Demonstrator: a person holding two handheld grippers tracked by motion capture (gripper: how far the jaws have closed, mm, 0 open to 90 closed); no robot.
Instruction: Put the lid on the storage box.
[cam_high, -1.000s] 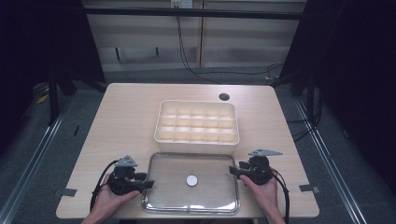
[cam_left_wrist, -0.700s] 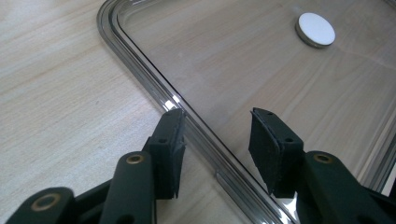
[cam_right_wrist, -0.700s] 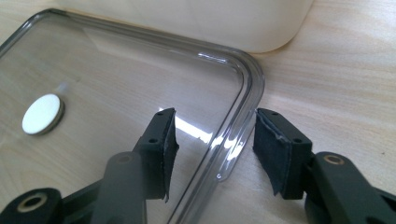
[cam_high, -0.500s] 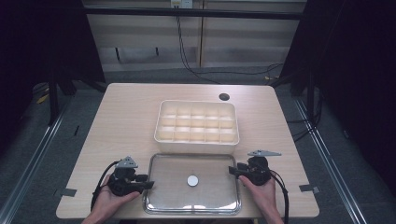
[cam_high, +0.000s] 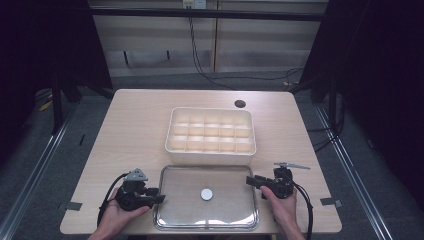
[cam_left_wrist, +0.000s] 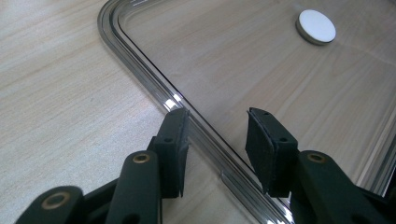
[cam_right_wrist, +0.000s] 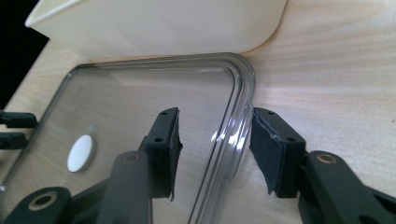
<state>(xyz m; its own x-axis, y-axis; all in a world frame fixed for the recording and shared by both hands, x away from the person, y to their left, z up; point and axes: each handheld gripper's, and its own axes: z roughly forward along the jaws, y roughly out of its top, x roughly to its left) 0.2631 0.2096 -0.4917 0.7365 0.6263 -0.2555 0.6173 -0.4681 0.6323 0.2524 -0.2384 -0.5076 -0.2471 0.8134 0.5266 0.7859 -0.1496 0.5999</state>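
At the near edge of the counter (cam_high: 125, 130) lies a clear lid (cam_high: 207, 217), flat, with a small white round disc (cam_high: 206, 194) at its middle; a hand at each short side holds a tool against its rim; the left tool (cam_high: 154, 198) straddles the lid's left rim, which runs between its two pads (cam_left_wrist: 173, 140) in the left gripper view, the jaws having just been closing and standing apart, the pads not yet pressing the rim; the right tool (cam_high: 252, 181) straddles the right rim the same way, one pad (cam_right_wrist: 270, 151) just outside the raised edge and the other over the clear panel, jaws apart, no clamp visible; just beyond the lid, close against its far edge, sits a cream compartment box (cam_high: 210, 135), open; farther still, a dark round hole (cam_high: 240, 103) marks the counter's far side.
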